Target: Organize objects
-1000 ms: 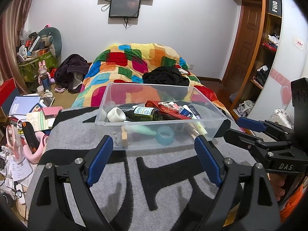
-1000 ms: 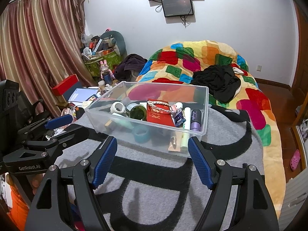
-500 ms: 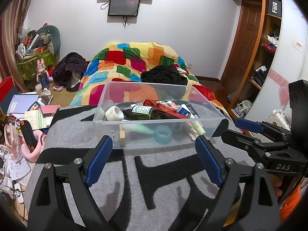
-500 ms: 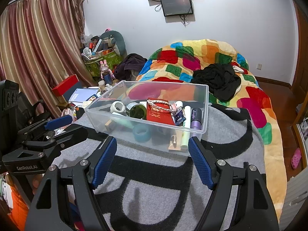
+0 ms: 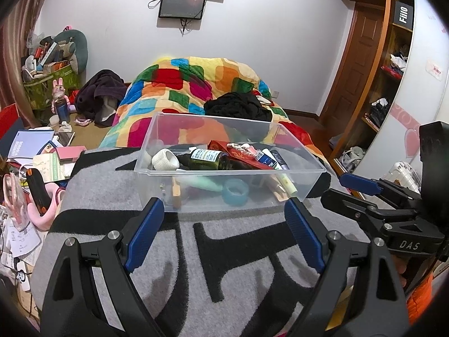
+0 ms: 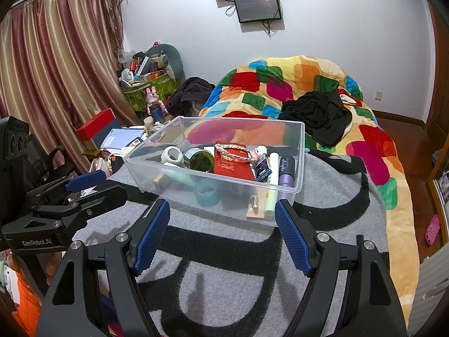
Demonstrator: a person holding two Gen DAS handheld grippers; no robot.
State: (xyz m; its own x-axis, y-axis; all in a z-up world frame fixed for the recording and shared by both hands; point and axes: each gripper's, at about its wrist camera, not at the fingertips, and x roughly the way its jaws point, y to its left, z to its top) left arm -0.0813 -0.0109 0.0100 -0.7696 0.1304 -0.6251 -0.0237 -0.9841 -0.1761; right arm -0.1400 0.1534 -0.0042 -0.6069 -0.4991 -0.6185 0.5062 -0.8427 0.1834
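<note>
"DAS" is printed in pale letters on the black body of the right claw (image 5: pixel 362 193). "GenRobot.AI" is read on the black body of the left claw (image 6: pixel 92 186). "FiiO" stands in white on a black box (image 5: pixel 403 14) set high on the wooden shelf. Bottle labels stay unreadable.

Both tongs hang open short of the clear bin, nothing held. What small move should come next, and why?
Probably ease the right tongs forward over the clear bin toward the blue tape ring: it lies nearest, and both tongs are empty.
</note>
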